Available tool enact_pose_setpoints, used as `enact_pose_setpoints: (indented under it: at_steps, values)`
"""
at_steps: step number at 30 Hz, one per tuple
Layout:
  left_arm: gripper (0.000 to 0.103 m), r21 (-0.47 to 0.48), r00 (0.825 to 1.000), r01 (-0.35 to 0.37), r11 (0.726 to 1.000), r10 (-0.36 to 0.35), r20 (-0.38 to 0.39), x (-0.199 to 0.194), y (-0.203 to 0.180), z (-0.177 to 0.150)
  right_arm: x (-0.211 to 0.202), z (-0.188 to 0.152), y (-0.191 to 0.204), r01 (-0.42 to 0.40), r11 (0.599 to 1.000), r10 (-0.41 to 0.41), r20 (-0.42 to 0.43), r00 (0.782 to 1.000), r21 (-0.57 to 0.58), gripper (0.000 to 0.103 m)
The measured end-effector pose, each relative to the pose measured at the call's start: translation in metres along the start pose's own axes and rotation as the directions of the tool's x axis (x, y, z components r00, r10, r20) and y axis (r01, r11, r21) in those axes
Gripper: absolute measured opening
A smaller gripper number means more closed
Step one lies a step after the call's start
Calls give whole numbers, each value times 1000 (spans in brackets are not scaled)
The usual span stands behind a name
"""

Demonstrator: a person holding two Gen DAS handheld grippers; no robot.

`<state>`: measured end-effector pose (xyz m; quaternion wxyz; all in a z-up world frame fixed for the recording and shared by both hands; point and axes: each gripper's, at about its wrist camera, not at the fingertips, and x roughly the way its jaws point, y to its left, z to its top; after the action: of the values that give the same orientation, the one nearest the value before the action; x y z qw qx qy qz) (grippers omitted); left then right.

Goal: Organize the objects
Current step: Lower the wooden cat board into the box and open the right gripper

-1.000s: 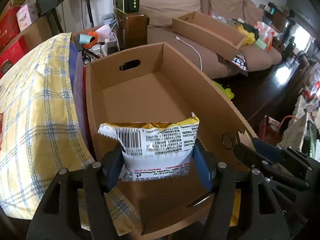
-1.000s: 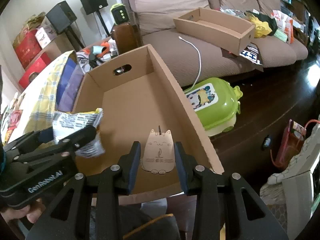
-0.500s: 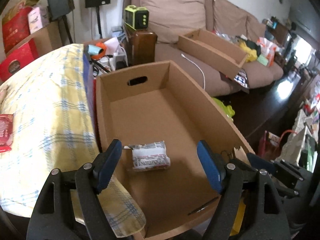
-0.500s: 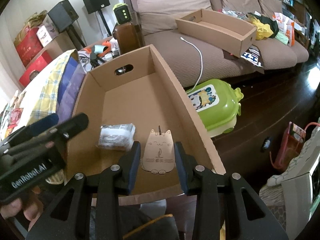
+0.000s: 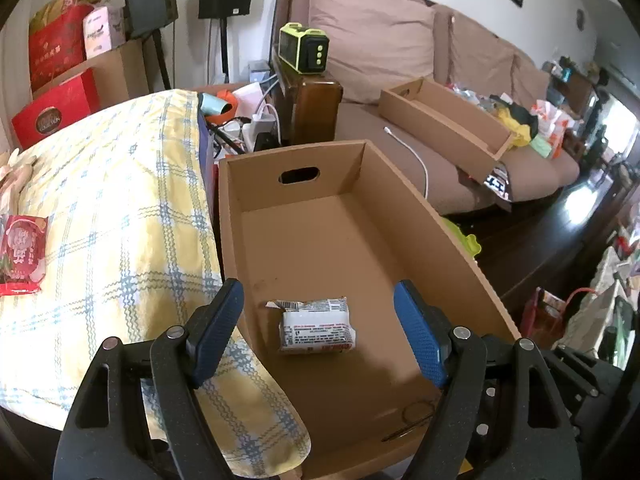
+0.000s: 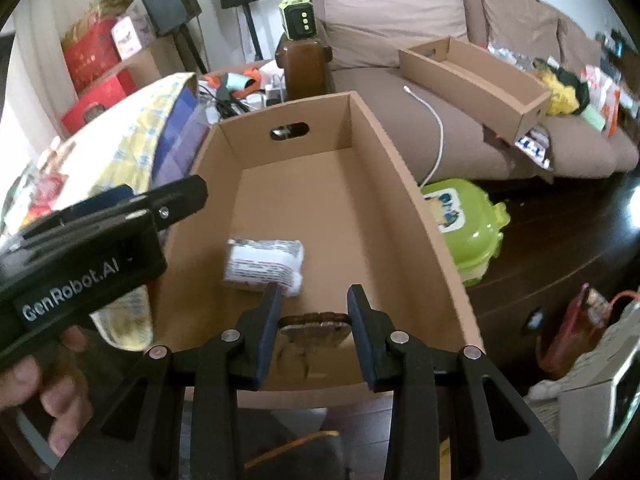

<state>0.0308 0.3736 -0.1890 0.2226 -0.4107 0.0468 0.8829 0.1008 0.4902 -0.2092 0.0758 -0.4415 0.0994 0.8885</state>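
Observation:
A white snack packet with a barcode lies flat on the floor of the open cardboard box. My left gripper hangs above it, open, with nothing between its blue pads. From the right wrist view the same packet lies in the box, and the left gripper sits at the left in a person's hand. My right gripper is shut on a thin wooden cat-shaped piece, seen edge-on over the box's near end.
A table with a yellow checked cloth stands left of the box, with a red snack packet on it. A sofa carries a second cardboard tray. A green plastic case lies on the dark floor to the right.
The left gripper opened and let go of the snack packet, which dropped onto the box floor; the gripper then rose and drew back. The wooden piece in the right gripper tipped from face-on to edge-on.

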Motion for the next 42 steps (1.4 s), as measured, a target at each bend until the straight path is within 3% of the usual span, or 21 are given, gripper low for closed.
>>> enact_pose_setpoints:
  at_steps: [30, 35, 38, 42]
  values:
    - [75, -5, 1000, -11, 1000, 11, -13, 2, 1, -2, 11, -5, -13, 10, 999, -7, -55, 998, 54, 37]
    - [75, -56, 999, 17, 998, -14, 42, -17, 23, -2, 10, -4, -15, 6, 998, -2, -52, 999, 69, 37]
    - [75, -91, 994, 84, 992, -78, 73, -34, 40, 1, 7, -2, -14, -1, 997, 4, -41, 999, 78, 37]
    - [75, -84, 987, 102, 991, -90, 134, -68, 56, 5, 1, 2, -11, -7, 997, 9, -23, 1000, 81, 37]
